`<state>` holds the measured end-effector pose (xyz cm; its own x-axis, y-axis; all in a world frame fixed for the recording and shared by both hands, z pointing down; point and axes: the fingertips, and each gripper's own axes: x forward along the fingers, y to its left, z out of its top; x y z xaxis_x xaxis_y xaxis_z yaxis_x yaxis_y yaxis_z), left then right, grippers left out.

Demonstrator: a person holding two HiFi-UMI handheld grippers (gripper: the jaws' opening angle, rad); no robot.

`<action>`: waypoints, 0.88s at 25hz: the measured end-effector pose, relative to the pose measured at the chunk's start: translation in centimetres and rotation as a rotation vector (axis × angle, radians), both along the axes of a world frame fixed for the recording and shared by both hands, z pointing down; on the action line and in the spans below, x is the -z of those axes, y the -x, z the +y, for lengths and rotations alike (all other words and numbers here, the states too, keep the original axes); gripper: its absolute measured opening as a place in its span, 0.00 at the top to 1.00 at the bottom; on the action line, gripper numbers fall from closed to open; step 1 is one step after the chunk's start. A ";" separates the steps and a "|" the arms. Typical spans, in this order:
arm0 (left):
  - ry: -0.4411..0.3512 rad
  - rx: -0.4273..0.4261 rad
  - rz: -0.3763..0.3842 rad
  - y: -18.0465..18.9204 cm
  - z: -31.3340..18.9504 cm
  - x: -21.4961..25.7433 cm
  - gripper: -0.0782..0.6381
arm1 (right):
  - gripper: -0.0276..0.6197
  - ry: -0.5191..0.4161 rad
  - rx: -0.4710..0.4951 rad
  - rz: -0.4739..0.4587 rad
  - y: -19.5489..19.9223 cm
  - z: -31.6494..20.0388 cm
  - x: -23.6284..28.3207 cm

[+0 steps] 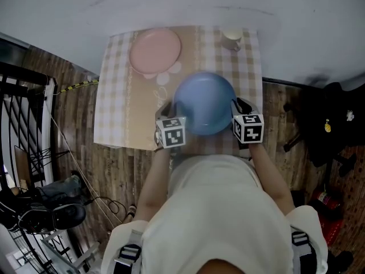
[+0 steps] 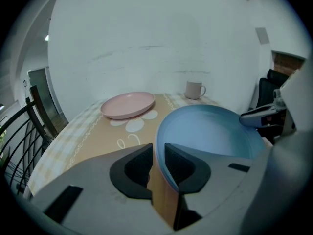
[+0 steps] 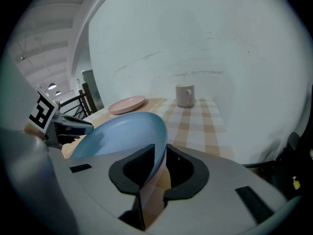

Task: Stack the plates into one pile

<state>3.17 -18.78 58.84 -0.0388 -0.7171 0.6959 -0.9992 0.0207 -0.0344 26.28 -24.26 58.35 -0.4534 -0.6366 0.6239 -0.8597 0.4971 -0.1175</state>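
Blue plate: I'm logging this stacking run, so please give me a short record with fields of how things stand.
Blue plate: near side of the table, between both grippers
Left gripper: open, plate's rim between its jaws, gap beside it
Right gripper: open, opposite rim between its jaws
Pink plate: far left on the table, nothing on it
Mug: far right corner
Stack: not yet made
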 end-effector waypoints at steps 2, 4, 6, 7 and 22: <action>0.001 0.002 0.005 -0.1 0.0 0.0 0.81 | 0.86 -0.004 0.001 -0.003 0.0 -0.1 0.1; 0.000 0.003 0.008 -0.3 0.2 0.0 0.81 | 0.85 -0.007 0.003 -0.010 0.0 -0.1 0.2; -0.007 0.009 0.014 -0.4 0.2 0.2 0.81 | 0.85 -0.007 0.005 -0.013 0.1 0.0 0.3; -0.014 0.013 0.018 -0.4 0.3 0.2 0.81 | 0.84 -0.009 0.005 -0.011 0.0 0.0 0.3; -0.097 0.074 0.122 0.3 1.9 3.4 0.84 | 0.86 -0.089 0.004 -0.070 1.7 0.6 4.2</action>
<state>2.88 -16.91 55.44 -0.0141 -0.7796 0.6262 -0.9914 0.0922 0.0925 24.56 -23.69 54.17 -0.4961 -0.6864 0.5316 -0.8492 0.5113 -0.1323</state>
